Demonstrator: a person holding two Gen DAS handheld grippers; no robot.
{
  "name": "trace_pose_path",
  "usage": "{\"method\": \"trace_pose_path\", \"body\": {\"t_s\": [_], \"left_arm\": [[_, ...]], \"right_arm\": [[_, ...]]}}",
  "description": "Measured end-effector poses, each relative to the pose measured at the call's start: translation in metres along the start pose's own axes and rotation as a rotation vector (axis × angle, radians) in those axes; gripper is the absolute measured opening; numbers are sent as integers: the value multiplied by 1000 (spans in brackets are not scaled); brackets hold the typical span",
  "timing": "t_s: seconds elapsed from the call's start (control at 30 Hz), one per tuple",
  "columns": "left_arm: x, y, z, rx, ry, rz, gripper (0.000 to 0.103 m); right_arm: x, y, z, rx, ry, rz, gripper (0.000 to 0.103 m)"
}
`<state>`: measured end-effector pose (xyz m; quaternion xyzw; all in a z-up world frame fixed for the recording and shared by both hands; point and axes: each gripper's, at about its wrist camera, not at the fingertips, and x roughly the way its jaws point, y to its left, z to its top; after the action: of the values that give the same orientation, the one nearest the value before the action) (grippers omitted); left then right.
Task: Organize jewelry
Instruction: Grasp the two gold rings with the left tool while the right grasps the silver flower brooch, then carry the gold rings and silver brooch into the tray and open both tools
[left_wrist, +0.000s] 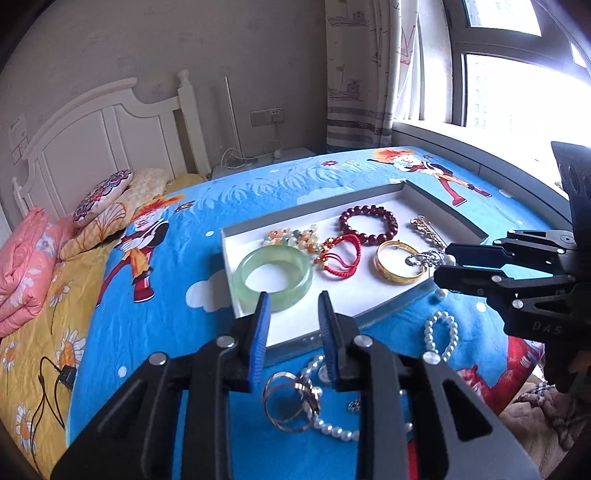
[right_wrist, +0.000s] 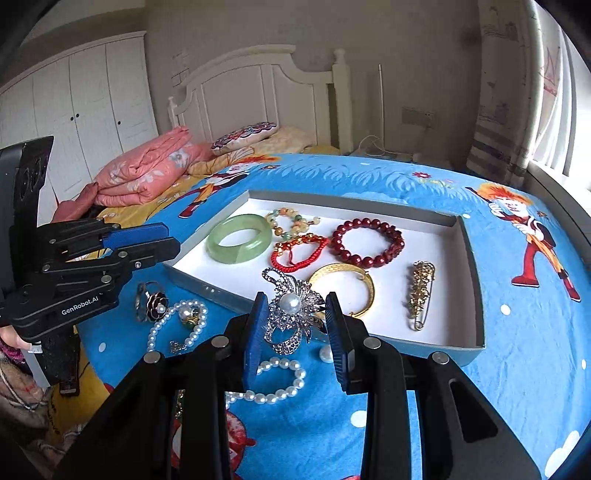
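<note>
- A silver rhinestone brooch (right_wrist: 291, 319) with a pearl at its centre sits clamped between the blue pads of the right gripper (right_wrist: 295, 325), lifted above the blue cartoon bedspread (right_wrist: 509, 369) at the near edge of the tray (right_wrist: 476, 295).
- The left gripper (left_wrist: 293, 321) holds nothing; its jaws stand a little apart, with bare air between the pads, over the tray's near left corner.
- The tray is a shallow grey box with a white floor, lying on the bedspread.
- Inside it, at the left, lies a pale green bangle (right_wrist: 238, 238), close to the left wall.
- Just beyond are a mixed-stone bead bracelet (right_wrist: 291, 218) and a red cord bracelet (right_wrist: 299, 251), then a dark red bead bracelet (right_wrist: 367, 240) in the middle.
- A gold bangle (right_wrist: 347, 288) lies near the near wall, and a gold pin brooch (right_wrist: 421, 291) lies toward the right wall.
- Bare white floor remains along the far wall and in the far right corner of the tray.
- Outside the tray, on the near side, loose pieces crowd the bedspread: a pearl necklace (right_wrist: 280, 380), a dark flower ring (right_wrist: 153, 301), a single pearl (right_wrist: 325, 354) and thin metal bangles (left_wrist: 290, 400).
- Far left on the bed lie a folded pink quilt (right_wrist: 144, 173) and a patterned cushion (right_wrist: 243, 136), well apart from the tray.
</note>
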<state>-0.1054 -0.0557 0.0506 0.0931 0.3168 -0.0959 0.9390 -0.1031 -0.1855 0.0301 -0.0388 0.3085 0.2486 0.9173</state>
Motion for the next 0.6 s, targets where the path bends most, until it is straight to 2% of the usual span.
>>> {"method": "trace_pose_path", "body": {"t_s": [0.03,0.13,0.2,0.23,0.27,0.4,0.5,0.6], "left_arm": [[5,-3,3,12,9,-6,17],[11,3,9,-5,18,4,17],[4,17,6,-68,12,-11,33],[-2,26,1,-99,-1,3,55],[-8,34,-4,-123,-16,17,62],[-22,58,-34,-208,23,1,62],[-25,55,-54,-217,56,-24,62],[-26,45,-65,-221,51,-52,66]], "right_arm": [[0,-4,0,9,-1,-2,31],[-4,-8,-1,17,-8,-1,31],[-5,-9,-2,11,-10,4,31],[-5,-8,-2,9,-10,9,31],[-5,-9,-2,8,-10,13,31],[-4,-5,-3,7,-8,28,31],[-3,1,-4,-8,-4,31,31],[-2,5,-4,-18,2,28,31]]}}
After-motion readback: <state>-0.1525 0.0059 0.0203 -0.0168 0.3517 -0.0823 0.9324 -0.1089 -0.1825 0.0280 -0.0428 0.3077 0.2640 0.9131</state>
